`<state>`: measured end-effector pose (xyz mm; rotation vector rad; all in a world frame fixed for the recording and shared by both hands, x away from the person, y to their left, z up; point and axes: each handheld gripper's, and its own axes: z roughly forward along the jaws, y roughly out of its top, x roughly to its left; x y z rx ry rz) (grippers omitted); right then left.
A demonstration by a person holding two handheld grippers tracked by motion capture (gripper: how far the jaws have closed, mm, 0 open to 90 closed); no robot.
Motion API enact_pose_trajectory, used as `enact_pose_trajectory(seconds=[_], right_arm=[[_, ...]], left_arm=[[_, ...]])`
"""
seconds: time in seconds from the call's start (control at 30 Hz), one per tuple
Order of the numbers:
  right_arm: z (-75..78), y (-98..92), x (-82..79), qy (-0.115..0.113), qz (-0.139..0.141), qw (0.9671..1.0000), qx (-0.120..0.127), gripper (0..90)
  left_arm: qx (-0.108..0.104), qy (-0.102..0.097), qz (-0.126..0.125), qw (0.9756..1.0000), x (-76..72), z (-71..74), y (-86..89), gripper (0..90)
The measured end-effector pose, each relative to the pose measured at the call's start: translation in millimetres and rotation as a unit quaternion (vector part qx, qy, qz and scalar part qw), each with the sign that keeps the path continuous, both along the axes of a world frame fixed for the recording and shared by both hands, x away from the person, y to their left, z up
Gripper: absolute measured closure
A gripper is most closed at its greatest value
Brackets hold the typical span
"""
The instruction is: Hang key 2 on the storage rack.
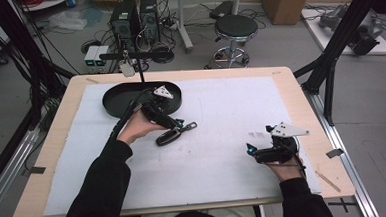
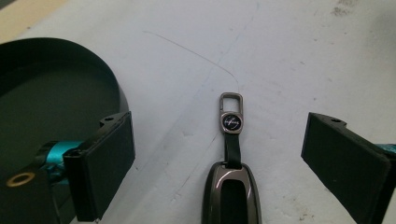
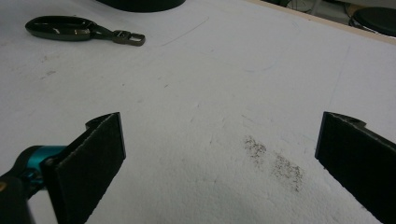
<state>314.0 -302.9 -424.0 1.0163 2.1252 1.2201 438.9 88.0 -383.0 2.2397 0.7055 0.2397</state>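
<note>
A dark metallic key fob [image 1: 168, 137] lies on the white mat, its short strap and metal clasp [image 1: 191, 124] pointing right. My left gripper [image 1: 178, 124] hovers open just above it. In the left gripper view the fob [image 2: 232, 193] lies between the two spread jaws, with the clasp [image 2: 231, 101] stretching away ahead of my left gripper [image 2: 220, 137]. My right gripper [image 1: 251, 152] rests open near the mat's right front, well apart from the fob. From the right gripper view the fob [image 3: 65, 27] lies far off at top left, and my right gripper [image 3: 219, 140] holds nothing.
A round black tray [image 1: 123, 99] sits at the back left of the mat, right behind the left hand; its wall [image 2: 109, 79] is beside the left jaw. The white mat [image 1: 221, 107] covers a wooden table. A dark smudge [image 3: 275, 163] marks the mat. A stool [image 1: 235, 27] and computer towers stand beyond.
</note>
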Motion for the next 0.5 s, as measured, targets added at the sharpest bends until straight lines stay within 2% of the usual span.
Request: enact_pose_trajectory(seconds=[0.1,0.23,0.37,0.47,0.5], right_arm=[[0.2,-0.6,-0.3,0.000,0.000,1.0000,0.002,0.9],[-0.1,-0.6,-0.3,0.002,0.001,1.0000,0.001,0.8],[-0.3,0.2,-0.1,0.004,0.003,1.0000,0.001,0.9],[-0.6,0.2,0.3,0.003,0.003,1.0000,0.000,0.9],[-1.0,0.5,0.5,0.007,0.004,1.0000,-0.003,0.9]], left_arm=[[0.010,0.010,-0.006,0.9999,2.4,-6.0,-4.2,12.1],[0.013,0.039,-0.017,0.9990,4.8,-14.9,-9.0,12.2],[0.034,0.051,-0.028,0.9977,6.0,-25.6,-16.1,13.5],[0.039,0.057,-0.034,0.9970,6.8,-28.5,-18.2,15.2],[0.037,0.061,-0.035,0.9968,6.6,-30.2,-19.7,19.2]])
